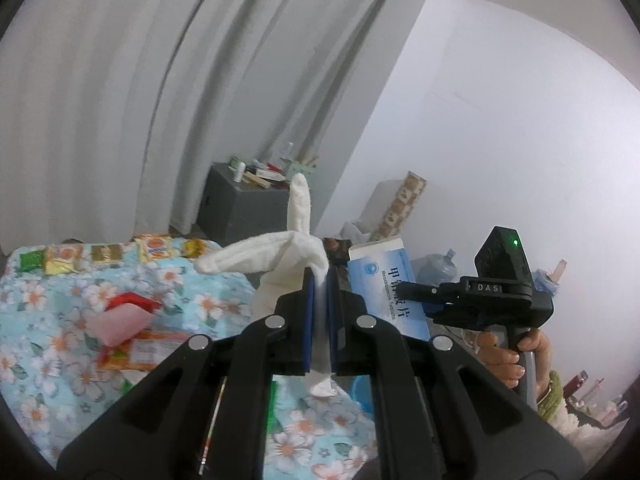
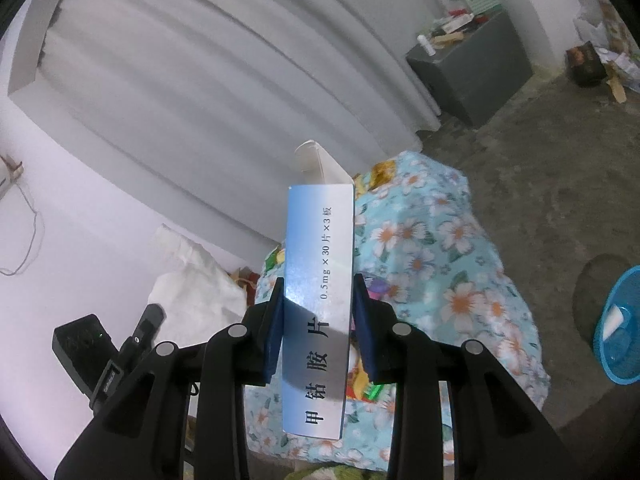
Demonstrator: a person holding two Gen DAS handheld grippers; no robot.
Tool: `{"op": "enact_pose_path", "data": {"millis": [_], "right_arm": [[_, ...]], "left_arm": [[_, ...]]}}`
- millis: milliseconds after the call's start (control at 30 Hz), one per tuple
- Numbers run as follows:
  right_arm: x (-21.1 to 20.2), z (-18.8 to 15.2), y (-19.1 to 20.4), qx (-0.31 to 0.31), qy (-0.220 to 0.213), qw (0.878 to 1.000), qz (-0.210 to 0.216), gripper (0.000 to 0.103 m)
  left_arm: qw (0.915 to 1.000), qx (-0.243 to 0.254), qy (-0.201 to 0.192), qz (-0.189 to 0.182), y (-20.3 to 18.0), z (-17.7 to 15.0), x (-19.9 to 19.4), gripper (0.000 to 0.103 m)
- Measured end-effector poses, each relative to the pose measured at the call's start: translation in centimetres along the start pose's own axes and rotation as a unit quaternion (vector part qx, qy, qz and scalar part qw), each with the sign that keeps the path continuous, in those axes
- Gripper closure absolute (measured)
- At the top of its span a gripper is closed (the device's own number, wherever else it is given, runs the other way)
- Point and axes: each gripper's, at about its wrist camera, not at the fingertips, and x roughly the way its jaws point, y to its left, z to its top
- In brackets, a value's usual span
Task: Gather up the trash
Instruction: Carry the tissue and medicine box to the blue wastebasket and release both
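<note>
While both tools hang above a bed covered in pale blue floral cloth (image 2: 452, 248), the left gripper (image 1: 319, 280), at frame centre, pinches a crumpled white tissue (image 1: 280, 252) with its jaws nearly together. The right gripper (image 2: 318, 292), part-open, clamps a blue-and-white cardboard medicine box (image 2: 318, 280). A blue mesh basket (image 2: 620, 332) sits at right.

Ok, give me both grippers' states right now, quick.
Left gripper: shut on a crumpled white tissue.
Right gripper: shut on a flat blue-and-white cardboard medicine box.
</note>
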Motion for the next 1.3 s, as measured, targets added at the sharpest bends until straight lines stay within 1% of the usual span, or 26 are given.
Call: {"op": "enact_pose_path", "data": {"millis": [167, 233, 367, 467, 533, 633, 667, 733, 767, 833, 1000, 1067, 1100, 1167, 1233, 1267, 1300], "right_arm": [[-3.0, -0.8, -3.3, 0.023, -0.021, 0.999, -0.010, 0.071], [-4.3, -1.3, -5.0, 0.031, -0.033, 0.999, -0.020, 0.071], [-7.1, -2.6, -9.5, 0.069, -0.057, 0.995, -0.037, 0.071], [-9.4, -3.5, -13.4, 0.107, -0.077, 0.989, -0.060, 0.071], [-11.0, -4.4, -16.1, 0.132, -0.092, 0.984, -0.081, 0.071], [-13.1, -5.8, -20.3, 0.171, -0.111, 0.973, -0.105, 0.071], [-13.6, -6.1, -21.5, 0.183, -0.115, 0.970, -0.111, 0.071], [-14.5, -7.1, -24.4, 0.213, -0.121, 0.962, -0.124, 0.071], [-14.8, -7.5, -25.8, 0.226, -0.123, 0.957, -0.131, 0.071], [-15.1, -7.9, -28.4, 0.247, -0.126, 0.950, -0.145, 0.071], [-14.1, -8.7, -34.6, 0.301, -0.126, 0.931, -0.165, 0.070], [-13.6, -8.9, -36.8, 0.318, -0.124, 0.924, -0.173, 0.070], [-13.4, -8.8, -37.7, 0.324, -0.123, 0.921, -0.176, 0.069], [-12.9, -9.2, -40.1, 0.343, -0.123, 0.911, -0.193, 0.067], [-12.3, -9.4, -42.1, 0.352, -0.124, 0.905, -0.204, 0.067], [-12.1, -9.5, -43.1, 0.357, -0.123, 0.902, -0.208, 0.064], [-11.9, -9.7, -44.3, 0.368, -0.123, 0.897, -0.214, 0.056]], "left_arm": [[0.9991, -0.006, 0.028, -0.030, -1.6, -0.5, 3.4, 0.099], [0.9980, -0.006, 0.048, -0.041, -2.6, -0.9, 5.4, 0.099], [0.9934, -0.007, 0.092, -0.069, -5.0, -1.6, 10.6, 0.099], [0.9888, -0.004, 0.118, -0.091, -7.1, -2.7, 14.0, 0.099], [0.9835, -0.002, 0.143, -0.111, -8.8, -3.8, 17.2, 0.099], [0.9745, 0.000, 0.183, -0.130, -11.4, -5.4, 21.5, 0.099], [0.9695, -0.001, 0.203, -0.138, -12.4, -6.2, 23.6, 0.099], [0.9628, 0.000, 0.227, -0.146, -13.7, -7.5, 26.3, 0.099], [0.9593, 0.010, 0.241, -0.148, -14.7, -8.3, 28.1, 0.099], [0.9558, 0.021, 0.257, -0.142, -16.0, -9.7, 30.6, 0.099], [0.9349, 0.028, 0.329, -0.131, -18.3, -14.5, 37.6, 0.099], [0.9282, 0.030, 0.349, -0.126, -18.9, -16.1, 39.8, 0.099], [0.9235, 0.028, 0.362, -0.125, -19.2, -17.3, 41.3, 0.099], [0.9187, 0.027, 0.376, -0.119, -19.6, -18.7, 43.3, 0.098], [0.9143, 0.030, 0.388, -0.114, -20.4, -20.9, 45.4, 0.098], [0.9114, 0.031, 0.395, -0.110, -20.6, -21.9, 46.3, 0.093], [0.9087, 0.029, 0.402, -0.107, -20.8, -22.7, 46.7, 0.086]]}}
